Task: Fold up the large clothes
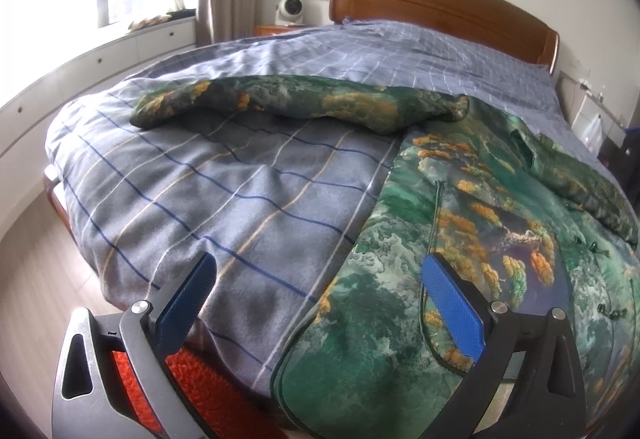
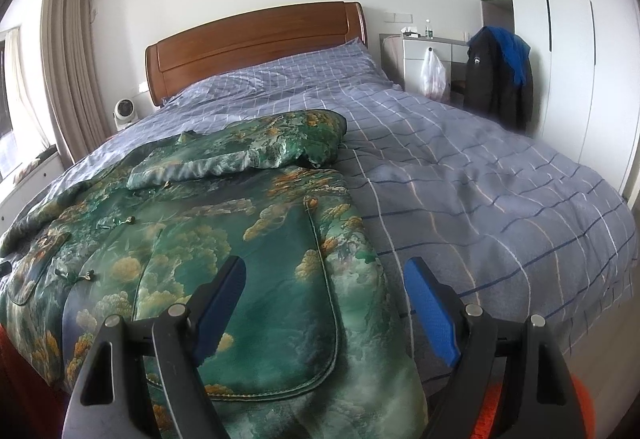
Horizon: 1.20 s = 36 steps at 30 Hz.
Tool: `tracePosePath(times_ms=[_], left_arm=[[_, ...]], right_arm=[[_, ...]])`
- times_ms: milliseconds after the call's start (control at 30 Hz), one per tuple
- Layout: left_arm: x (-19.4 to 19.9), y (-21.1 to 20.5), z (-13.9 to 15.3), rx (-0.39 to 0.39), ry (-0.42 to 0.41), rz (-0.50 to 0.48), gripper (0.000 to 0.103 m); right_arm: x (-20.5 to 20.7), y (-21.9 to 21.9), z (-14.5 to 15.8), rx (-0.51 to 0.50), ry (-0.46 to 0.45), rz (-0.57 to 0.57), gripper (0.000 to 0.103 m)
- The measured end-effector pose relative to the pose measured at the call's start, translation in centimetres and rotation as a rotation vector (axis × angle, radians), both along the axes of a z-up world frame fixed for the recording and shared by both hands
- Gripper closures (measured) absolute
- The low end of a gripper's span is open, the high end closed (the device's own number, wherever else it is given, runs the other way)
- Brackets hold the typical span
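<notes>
Bedding in blue-grey check, a duvet [image 1: 224,175] crossed with navy and cream lines, is covering the whole bed and filling most of both views. Behind it, at twelve o'clock, a brown wooden headboard [image 2: 256,39] is standing against the white wall. The green printed garment [image 2: 224,239], patterned with orange and pale cloud shapes, is lying spread on the duvet near the bed's foot edge; in the right wrist view it is running from nine o'clock down to six o'clock, with one sleeve [image 2: 240,155] folded across its upper part. In the left wrist view the other sleeve [image 1: 296,103] is stretching flat over the duvet from one o'clock toward ten o'clock. A dark jacket [image 2: 500,79] is hanging at two o'clock beside the white wardrobe. The left gripper [image 1: 316,299] is hovering with its blue-padded jaws spread wide over the garment's hem, gripping nothing. The right gripper [image 2: 324,303] is likewise gaping above the hem, empty.
</notes>
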State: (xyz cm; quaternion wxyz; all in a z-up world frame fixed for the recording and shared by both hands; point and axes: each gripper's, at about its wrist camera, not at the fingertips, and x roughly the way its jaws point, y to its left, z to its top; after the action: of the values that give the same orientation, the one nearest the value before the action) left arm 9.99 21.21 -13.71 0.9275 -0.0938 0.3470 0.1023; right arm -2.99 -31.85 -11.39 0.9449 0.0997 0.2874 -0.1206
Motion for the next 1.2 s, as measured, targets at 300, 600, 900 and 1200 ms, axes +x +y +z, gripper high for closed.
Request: tracePosePath(times_ms=[300,600,900,1200], left_arm=[[0.1,0.0,-0.1,0.0,0.005,0.003,0.0],[0.3,-0.2,-0.2,0.011,0.008,-0.007,0.0],[3.2,3.7,3.2,-0.156,0.032,-0.045,0.0],[11.9,16.9,3.7,-0.418,0.056,0.09,0.001]], right_arm=[[0.1,0.2,-0.1,-0.003,0.0,0.005,0.022],[0.2,0.7,0.0,-0.023,-0.003,0.017,0.022],[0.4,1.9,-0.1,-0.05,0.002,0.062,0.022],[0.4,1.9,-0.2,-0.038,0.002,0.065,0.022]])
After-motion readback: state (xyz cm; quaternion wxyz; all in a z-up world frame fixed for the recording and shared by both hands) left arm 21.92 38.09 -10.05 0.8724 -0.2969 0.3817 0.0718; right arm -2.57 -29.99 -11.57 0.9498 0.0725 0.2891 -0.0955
